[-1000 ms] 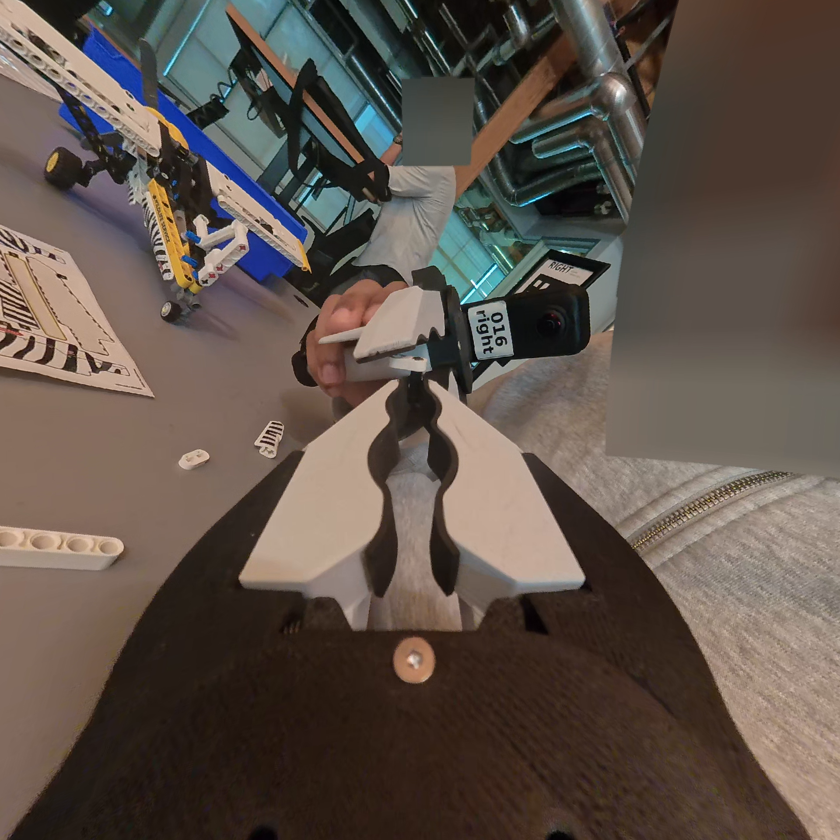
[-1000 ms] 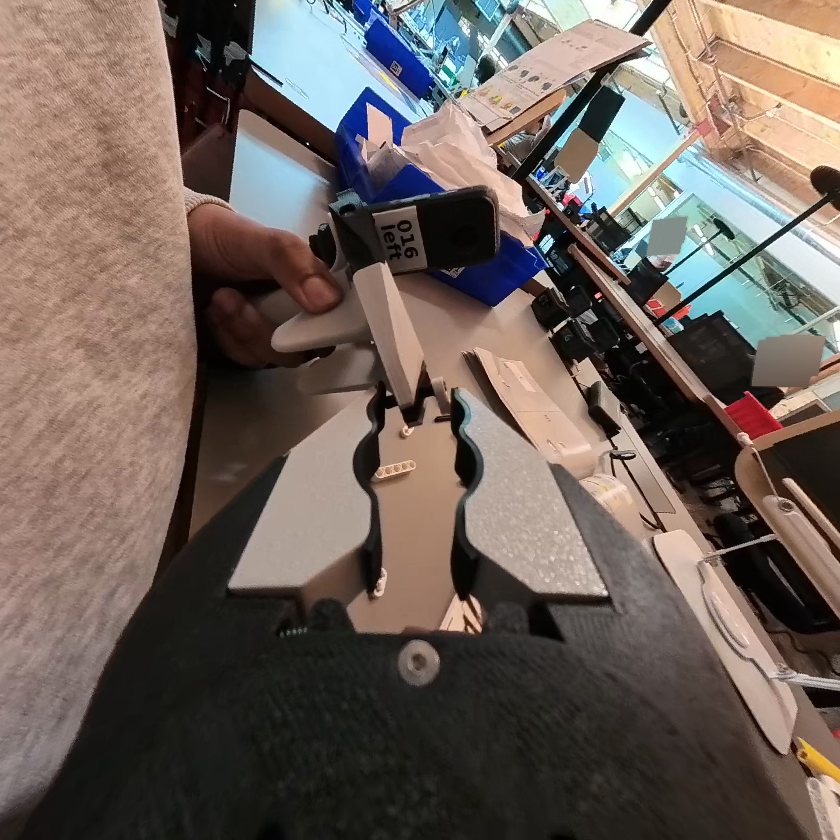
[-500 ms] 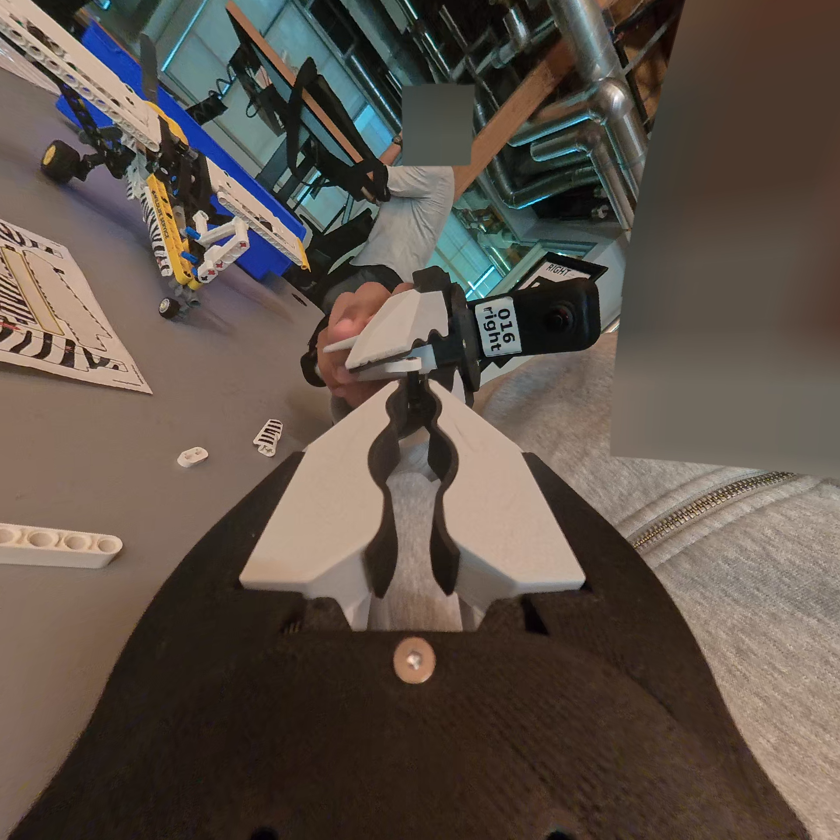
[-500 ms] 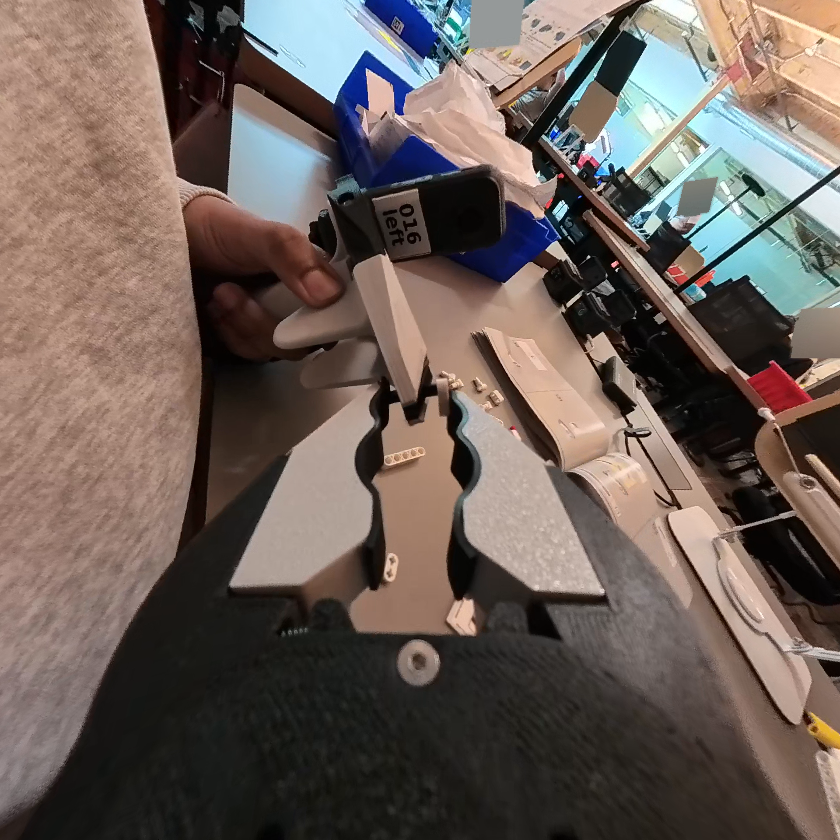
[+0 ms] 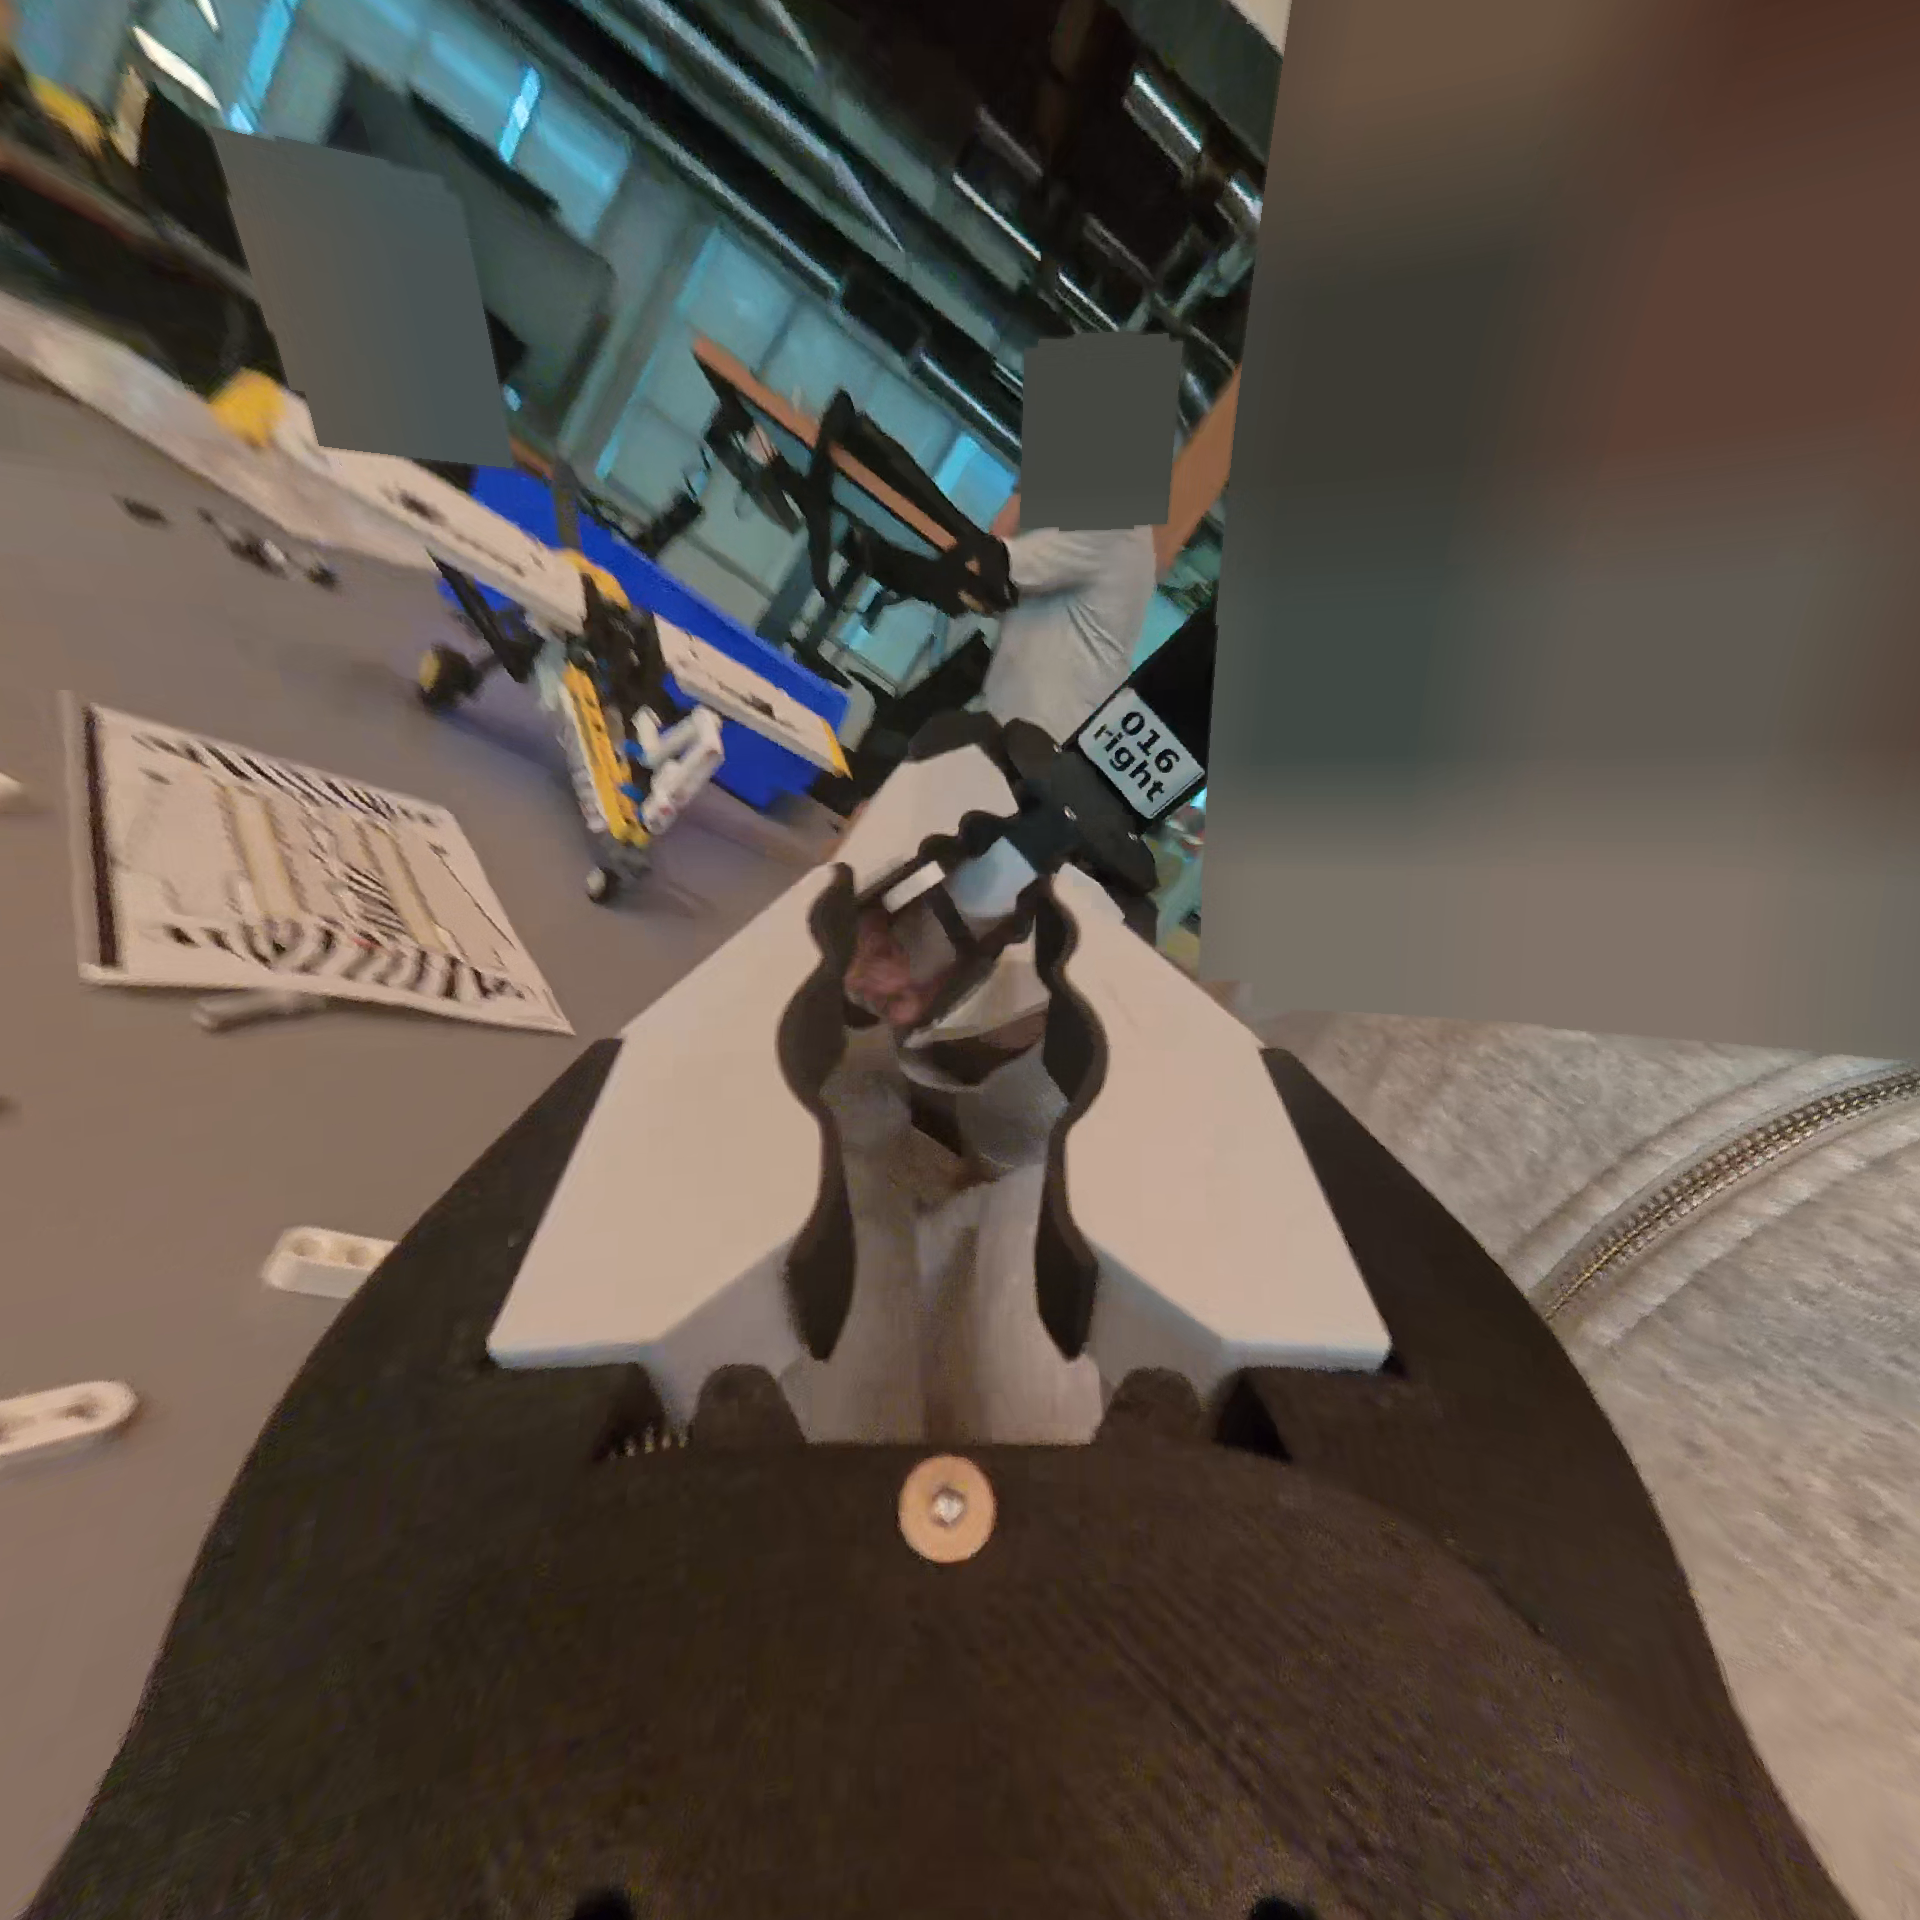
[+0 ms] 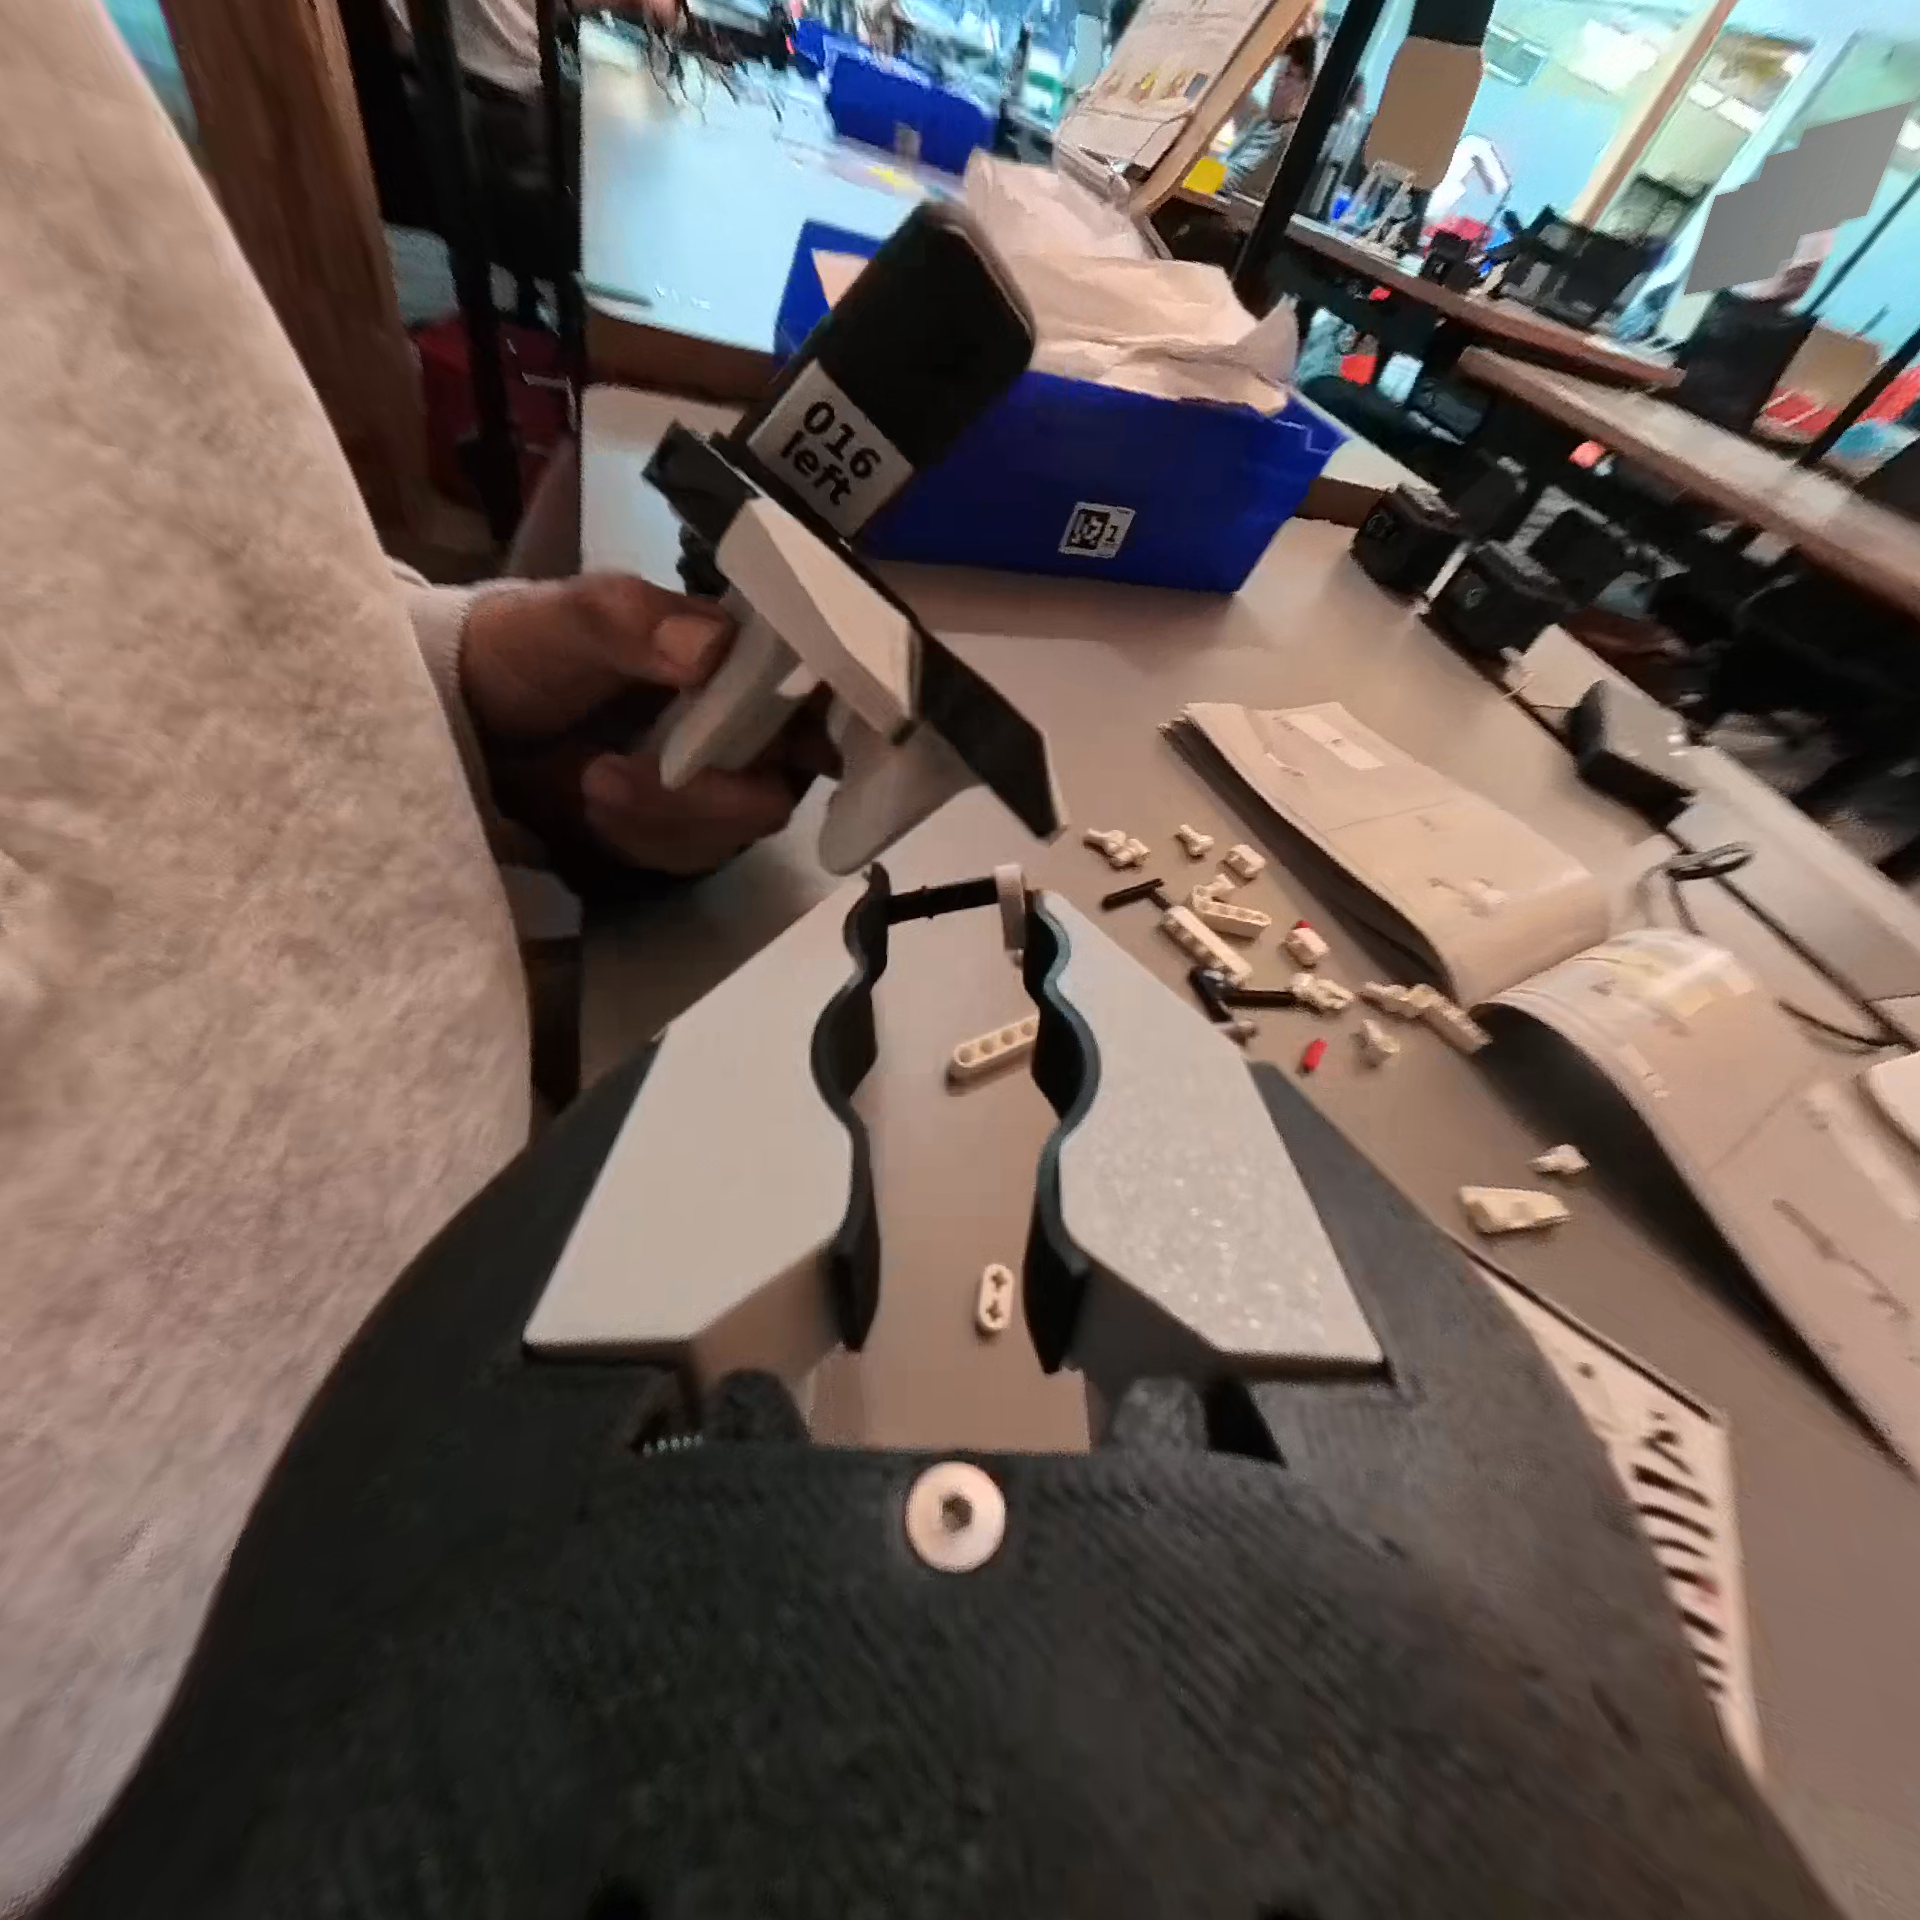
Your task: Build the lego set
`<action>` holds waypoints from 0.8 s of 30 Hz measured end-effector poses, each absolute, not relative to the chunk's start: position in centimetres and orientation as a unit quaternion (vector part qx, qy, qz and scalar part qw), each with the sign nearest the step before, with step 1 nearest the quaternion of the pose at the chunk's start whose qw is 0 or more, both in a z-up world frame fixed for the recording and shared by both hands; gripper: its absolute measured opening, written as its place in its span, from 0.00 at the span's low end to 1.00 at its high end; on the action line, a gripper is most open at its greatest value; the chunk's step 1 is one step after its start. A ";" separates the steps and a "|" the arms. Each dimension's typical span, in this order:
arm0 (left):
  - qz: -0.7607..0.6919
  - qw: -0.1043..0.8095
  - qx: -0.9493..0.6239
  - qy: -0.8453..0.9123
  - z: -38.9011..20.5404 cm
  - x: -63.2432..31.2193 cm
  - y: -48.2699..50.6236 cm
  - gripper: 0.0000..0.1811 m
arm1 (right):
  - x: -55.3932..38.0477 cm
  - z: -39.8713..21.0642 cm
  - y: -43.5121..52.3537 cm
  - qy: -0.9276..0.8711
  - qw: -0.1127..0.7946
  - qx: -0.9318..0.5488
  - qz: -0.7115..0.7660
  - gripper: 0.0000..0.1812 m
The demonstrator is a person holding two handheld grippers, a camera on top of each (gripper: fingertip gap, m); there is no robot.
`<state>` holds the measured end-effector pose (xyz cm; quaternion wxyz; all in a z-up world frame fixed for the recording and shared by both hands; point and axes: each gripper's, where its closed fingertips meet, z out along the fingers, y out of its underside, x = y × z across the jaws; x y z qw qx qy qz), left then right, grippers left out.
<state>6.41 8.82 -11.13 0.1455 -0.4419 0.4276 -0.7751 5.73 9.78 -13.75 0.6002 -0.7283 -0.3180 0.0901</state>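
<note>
At frame centre, the right gripper is pinching a black pin with a white piece between its tips. The left gripper is gaping, released, grasping nothing.

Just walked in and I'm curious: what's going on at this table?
A person holding tongs in each hand is building a Lego set. The right tongs pinch a black axle with a small white piece on it. The left tongs look open and empty, close by. Loose pieces and an open booklet lie on the table, and a part-built yellow and white model stands further back.
</note>
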 end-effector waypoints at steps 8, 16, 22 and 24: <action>-0.687 0.282 -0.376 0.554 -11.5 6.0 5.9 0.25 | 4.6 -14.4 9.1 -0.289 0.557 -0.747 0.218 0.14; -0.667 0.302 -0.381 0.566 -11.8 6.1 6.0 0.18 | 4.3 -13.9 8.7 -0.280 0.552 -0.745 0.249 0.14; -0.661 0.312 -0.374 0.571 -11.7 6.1 5.8 0.18 | 4.2 -14.1 8.4 -0.272 0.542 -0.745 0.280 0.14; -0.661 0.312 -0.372 0.572 -11.7 6.2 5.7 0.18 | 4.1 -14.1 8.4 -0.269 0.538 -0.744 0.290 0.13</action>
